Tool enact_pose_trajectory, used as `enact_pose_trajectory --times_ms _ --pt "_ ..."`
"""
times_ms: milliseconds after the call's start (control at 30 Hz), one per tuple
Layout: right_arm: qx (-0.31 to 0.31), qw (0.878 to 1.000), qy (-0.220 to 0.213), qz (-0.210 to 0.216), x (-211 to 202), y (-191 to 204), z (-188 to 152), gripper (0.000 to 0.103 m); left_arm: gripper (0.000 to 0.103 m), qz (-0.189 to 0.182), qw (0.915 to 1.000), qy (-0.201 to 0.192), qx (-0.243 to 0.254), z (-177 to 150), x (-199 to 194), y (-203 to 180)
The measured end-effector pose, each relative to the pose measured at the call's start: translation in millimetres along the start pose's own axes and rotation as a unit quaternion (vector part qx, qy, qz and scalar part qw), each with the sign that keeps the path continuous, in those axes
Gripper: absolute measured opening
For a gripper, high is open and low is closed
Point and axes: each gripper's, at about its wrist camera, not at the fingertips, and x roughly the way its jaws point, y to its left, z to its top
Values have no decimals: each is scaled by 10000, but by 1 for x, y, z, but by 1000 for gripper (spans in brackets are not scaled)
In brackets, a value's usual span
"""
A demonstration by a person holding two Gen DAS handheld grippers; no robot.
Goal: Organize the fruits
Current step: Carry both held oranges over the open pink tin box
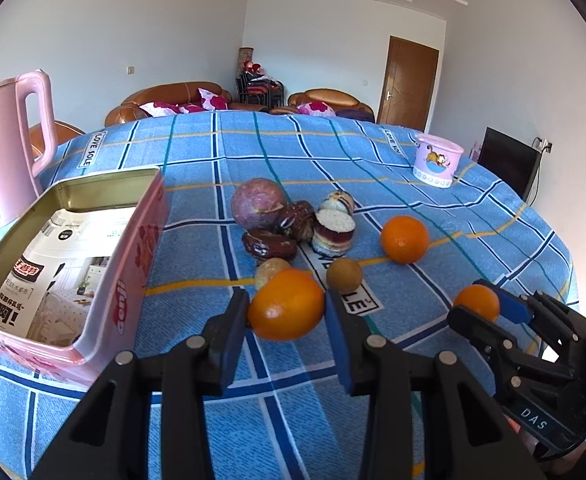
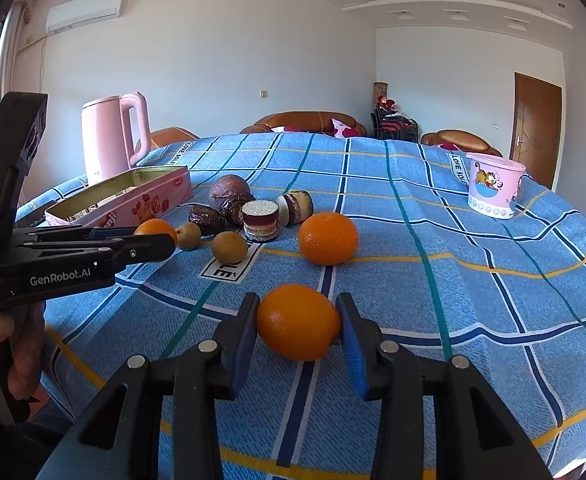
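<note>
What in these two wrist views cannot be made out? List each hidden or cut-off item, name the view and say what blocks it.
- Pink tin, left wrist view: its floor lies under printed paper, and the frame's dark edge cuts its left end.
- Pink kettle, left wrist view: cut by the frame edge.
- Left gripper's orange, right wrist view: mostly behind the left gripper.
- Pink cup, both views: contents hidden by its wall.
</note>
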Motion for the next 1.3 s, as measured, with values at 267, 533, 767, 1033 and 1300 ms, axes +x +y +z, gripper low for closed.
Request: enact_pose_trajectory --times_ms 267,533,767,1033,1300 --pt "-40 9999 -114 64 -4 4 5 41 40 159 9991 -353 169 4 -15 -3" --pt "-159 9993 -272 223 -7 15 18 41 40 304 9978 -573 126 7 -26 4" --pt "-251 9982 -421 347 -9 23 31 41 40 405 9967 -697 73 10 -33 9" --pt "-347 9966 -567 480 -11 33 44 41 40 454 9955 -830 18 13 -41 15" --pt "-449 9947 -680 634 -11 46 60 41 40 580 9935 -975 -59 17 -49 24"
